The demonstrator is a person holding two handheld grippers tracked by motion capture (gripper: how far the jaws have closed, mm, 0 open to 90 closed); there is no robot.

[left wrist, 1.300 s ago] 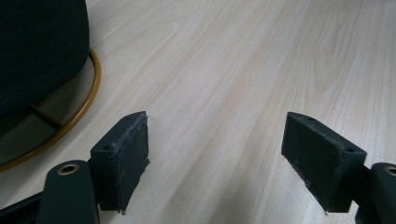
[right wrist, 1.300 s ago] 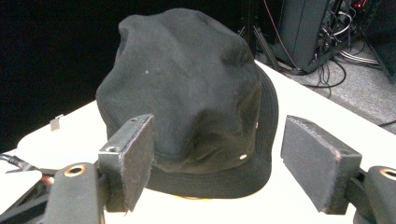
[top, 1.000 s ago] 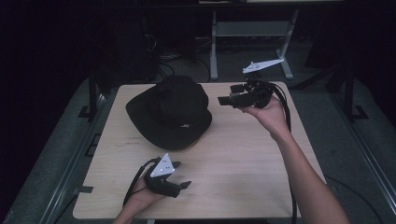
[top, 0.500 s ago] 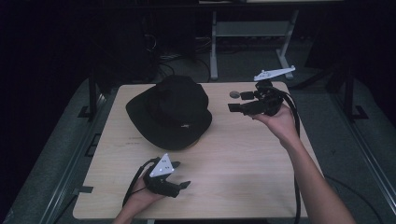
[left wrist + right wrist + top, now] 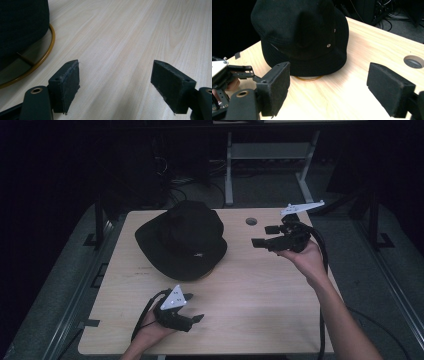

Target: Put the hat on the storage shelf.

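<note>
A black fabric hat with a wide floppy brim (image 5: 182, 240) sat on the pale wood-grain worktop (image 5: 260, 295), toward its far left corner, crown up. In the right gripper view a thin brass-coloured ring (image 5: 308, 78) peeked out from under the brim's near edge, and the left gripper view showed the same ring curving along the wood beneath the dark fabric (image 5: 21, 30).

The left gripper (image 5: 196, 318) lay low near the worktop's near edge, left of the middle, held in the person's left hand (image 5: 150, 334), its grey three-cornered plate on top. Its jaws stood released, wide apart, with nothing but bare wood between them; the hat was off to one side, not touched.

The right gripper (image 5: 259, 236) was held up above the far right part of the worktop in the person's right hand (image 5: 302, 257), pointing leftward at the hat. Its jaws were likewise spread and gripped nothing, well apart from the brim. A round grey cable hole (image 5: 251, 221) lay in the worktop near the far edge, between the hat and that gripper.
</note>
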